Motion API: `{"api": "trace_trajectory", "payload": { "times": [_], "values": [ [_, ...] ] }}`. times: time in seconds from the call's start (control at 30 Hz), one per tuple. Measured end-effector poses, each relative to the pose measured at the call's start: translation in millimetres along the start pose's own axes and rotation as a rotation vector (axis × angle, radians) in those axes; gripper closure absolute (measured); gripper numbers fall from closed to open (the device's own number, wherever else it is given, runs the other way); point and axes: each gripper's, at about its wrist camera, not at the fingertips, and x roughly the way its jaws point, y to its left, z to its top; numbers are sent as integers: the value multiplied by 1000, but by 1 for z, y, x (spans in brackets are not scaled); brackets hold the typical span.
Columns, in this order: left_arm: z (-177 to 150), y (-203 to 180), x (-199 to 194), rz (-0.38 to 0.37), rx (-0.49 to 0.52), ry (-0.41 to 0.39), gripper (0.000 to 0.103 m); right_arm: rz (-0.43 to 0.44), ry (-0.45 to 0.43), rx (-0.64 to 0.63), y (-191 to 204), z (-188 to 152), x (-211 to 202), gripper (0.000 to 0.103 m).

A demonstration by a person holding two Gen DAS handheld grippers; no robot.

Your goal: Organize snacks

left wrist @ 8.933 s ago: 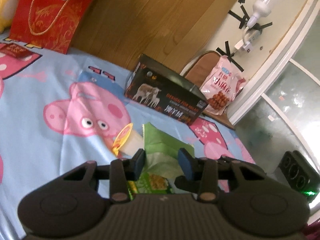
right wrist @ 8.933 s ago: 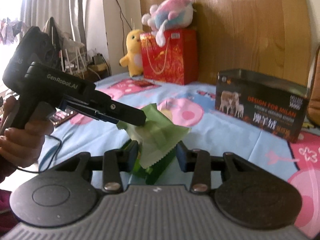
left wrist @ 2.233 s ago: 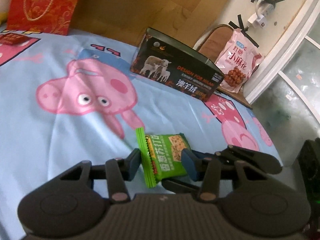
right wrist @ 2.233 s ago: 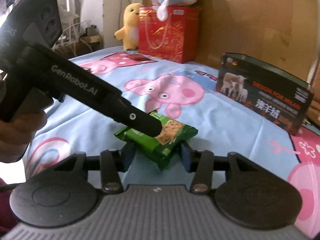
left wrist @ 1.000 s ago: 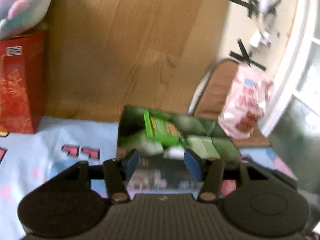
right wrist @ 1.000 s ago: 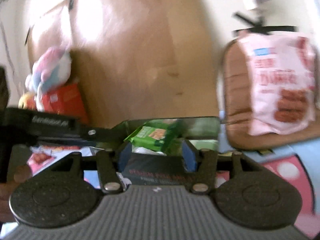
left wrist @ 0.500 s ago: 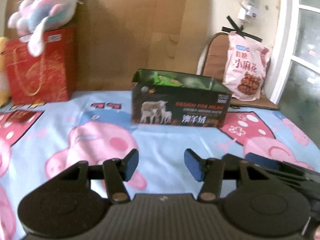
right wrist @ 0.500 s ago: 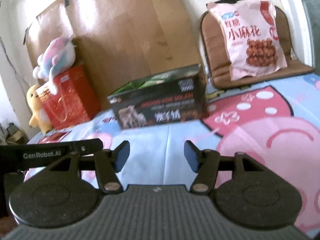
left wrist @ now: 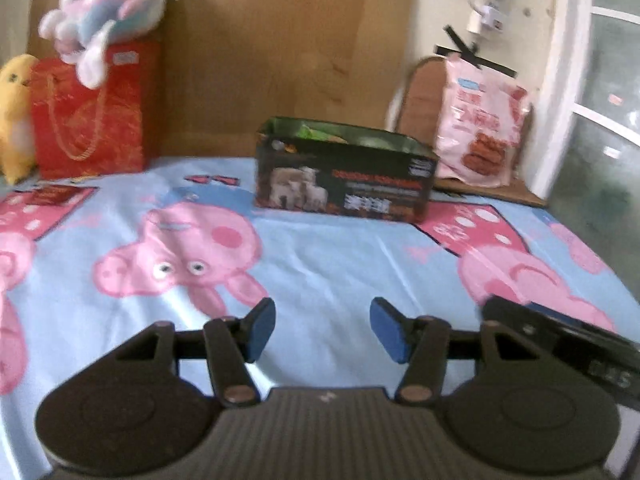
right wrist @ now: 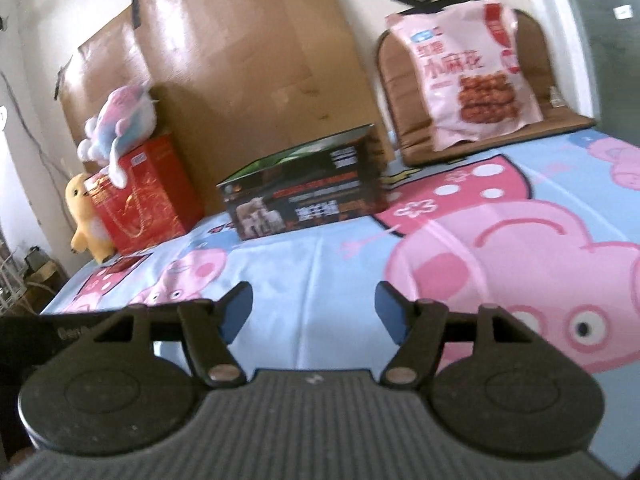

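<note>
A dark printed box (left wrist: 344,176) stands open-topped at the back of the bed, and green snack packets (left wrist: 316,131) show inside it. In the right wrist view the same box (right wrist: 308,192) sits at mid-distance. My left gripper (left wrist: 323,330) hovers over the blue cartoon sheet well short of the box; its jaws are opening and nothing is between them. My right gripper (right wrist: 314,312) is also back from the box, its jaws opening with nothing between them. The right gripper's body (left wrist: 560,336) shows at the lower right of the left wrist view.
A pink snack bag (left wrist: 480,120) leans on a brown chair (right wrist: 452,136) at the back right. A red gift bag (left wrist: 88,120) with a plush toy (left wrist: 108,12) on top and a yellow plush (left wrist: 14,116) stand at the back left. A cardboard sheet (left wrist: 280,48) covers the wall.
Both grippers let the green packet go into the box and pulled back from it over the sheet. The box now looks smaller and farther. Both pairs of jaws stand wider.
</note>
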Motion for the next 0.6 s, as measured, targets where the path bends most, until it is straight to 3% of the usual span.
{"api": "trace_trajectory", "payload": {
  "times": [0.23,0.33,0.4,0.6],
  "values": [
    [2,4,4,120,5,9,44,0,-25,12,-1,0,2,32],
    [1,10,5,153,-5,15,34,15,-20,14,0,1,8,32],
    [1,12,4,175,-8,6,21,22,-17,14,1,1,12,31],
    [2,12,5,215,8,-4,11,33,7,17,0,-2,17,31]
  ]
}}
